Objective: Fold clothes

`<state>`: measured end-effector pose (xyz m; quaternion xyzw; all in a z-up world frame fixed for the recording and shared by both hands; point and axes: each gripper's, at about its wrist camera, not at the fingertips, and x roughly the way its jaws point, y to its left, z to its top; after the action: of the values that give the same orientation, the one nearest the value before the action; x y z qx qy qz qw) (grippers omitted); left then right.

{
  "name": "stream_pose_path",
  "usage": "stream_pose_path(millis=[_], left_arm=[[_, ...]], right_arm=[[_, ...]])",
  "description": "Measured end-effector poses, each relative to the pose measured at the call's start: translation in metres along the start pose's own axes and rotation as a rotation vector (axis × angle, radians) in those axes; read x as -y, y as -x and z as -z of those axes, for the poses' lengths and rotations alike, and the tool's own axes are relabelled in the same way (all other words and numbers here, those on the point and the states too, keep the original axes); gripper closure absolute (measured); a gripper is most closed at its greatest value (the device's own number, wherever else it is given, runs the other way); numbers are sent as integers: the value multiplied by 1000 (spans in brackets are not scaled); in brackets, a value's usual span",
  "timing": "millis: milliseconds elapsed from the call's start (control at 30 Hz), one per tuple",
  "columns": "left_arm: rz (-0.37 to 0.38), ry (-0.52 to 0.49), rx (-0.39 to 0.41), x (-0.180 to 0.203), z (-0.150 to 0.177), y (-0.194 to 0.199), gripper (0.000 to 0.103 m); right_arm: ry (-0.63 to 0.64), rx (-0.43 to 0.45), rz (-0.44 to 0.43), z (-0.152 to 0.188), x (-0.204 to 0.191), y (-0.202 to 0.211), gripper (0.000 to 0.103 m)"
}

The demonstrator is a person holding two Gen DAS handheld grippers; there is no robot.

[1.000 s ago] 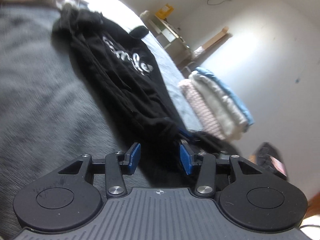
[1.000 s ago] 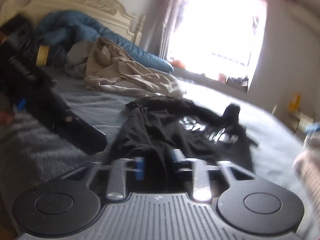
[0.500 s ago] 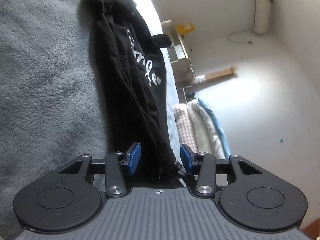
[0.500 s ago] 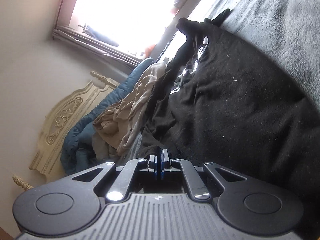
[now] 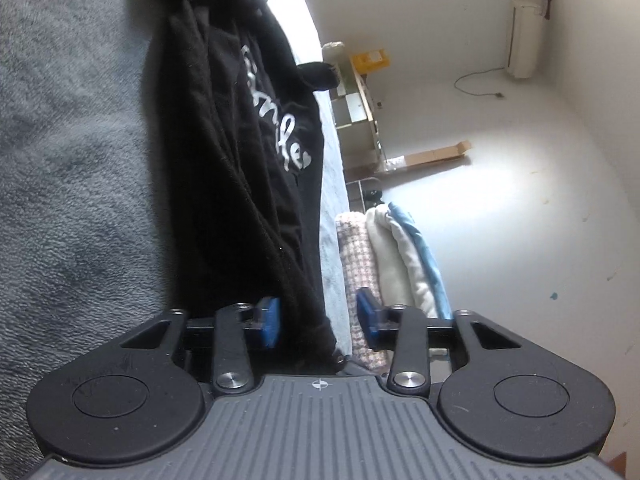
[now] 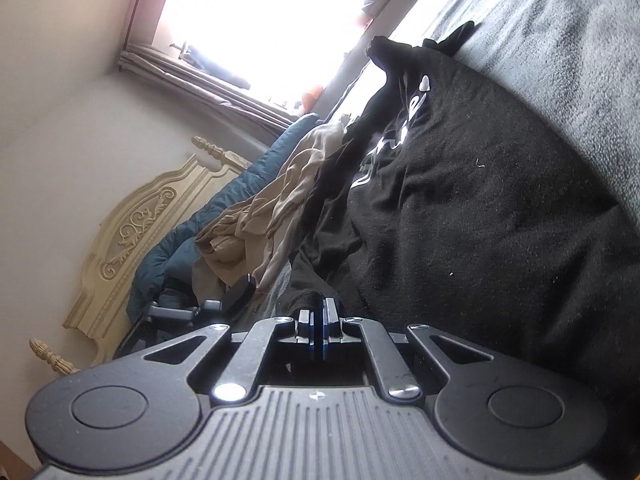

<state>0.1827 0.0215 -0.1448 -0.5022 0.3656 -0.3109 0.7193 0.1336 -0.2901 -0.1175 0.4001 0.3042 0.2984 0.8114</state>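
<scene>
A black garment (image 5: 224,152) with white script lettering lies stretched along the grey bed cover (image 5: 72,184). Its near corner runs between the blue pads of my left gripper (image 5: 318,320), which stands open around the cloth. In the right wrist view the same black garment (image 6: 480,208) fills the right side. My right gripper (image 6: 320,320) is shut, its pads pinching the garment's near edge. Both views are rolled sideways.
A stack of folded clothes (image 5: 392,256), pink, cream and blue, sits beside the garment at the bed's edge. A beige garment (image 6: 264,216) and a dark blue duvet (image 6: 208,224) lie against the cream headboard (image 6: 136,236). Shelving (image 5: 356,108) stands by the white wall.
Both grippers rolled sideways and came down to the garment's near edge. My right gripper went from open to shut on the cloth. My left gripper stayed open with the corner now between its pads.
</scene>
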Motion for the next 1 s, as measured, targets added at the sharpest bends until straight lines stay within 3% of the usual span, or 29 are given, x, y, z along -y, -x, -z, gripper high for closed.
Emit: stream_pose_path(millis=[67, 133, 233, 367, 567, 667, 800, 1000], left_arm=[[-3, -16, 11, 4, 1, 3, 78], [-12, -24, 12, 6, 2, 7, 93], [-57, -62, 31, 12, 6, 17, 101], [-101, -118, 111, 24, 12, 56, 103], [-184, -188, 215, 39, 15, 140, 103], [-239, -180, 225, 25, 17, 171, 103], [-287, -103, 223, -11, 16, 197, 103], [-330, -110, 240, -35, 15, 215, 103]], right_arm=[[64, -6, 31, 2, -9, 1, 99], [150, -12, 64, 6, -22, 2, 99], [344, -28, 105, 20, -56, -2, 99], [606, -50, 159, 40, -102, -8, 99], [957, -147, 104, 91, -177, -34, 99], [1098, -211, 97, 129, -198, -54, 99], [1173, -291, 124, 163, -203, -80, 99], [1218, -351, 168, 188, -204, -100, 99]])
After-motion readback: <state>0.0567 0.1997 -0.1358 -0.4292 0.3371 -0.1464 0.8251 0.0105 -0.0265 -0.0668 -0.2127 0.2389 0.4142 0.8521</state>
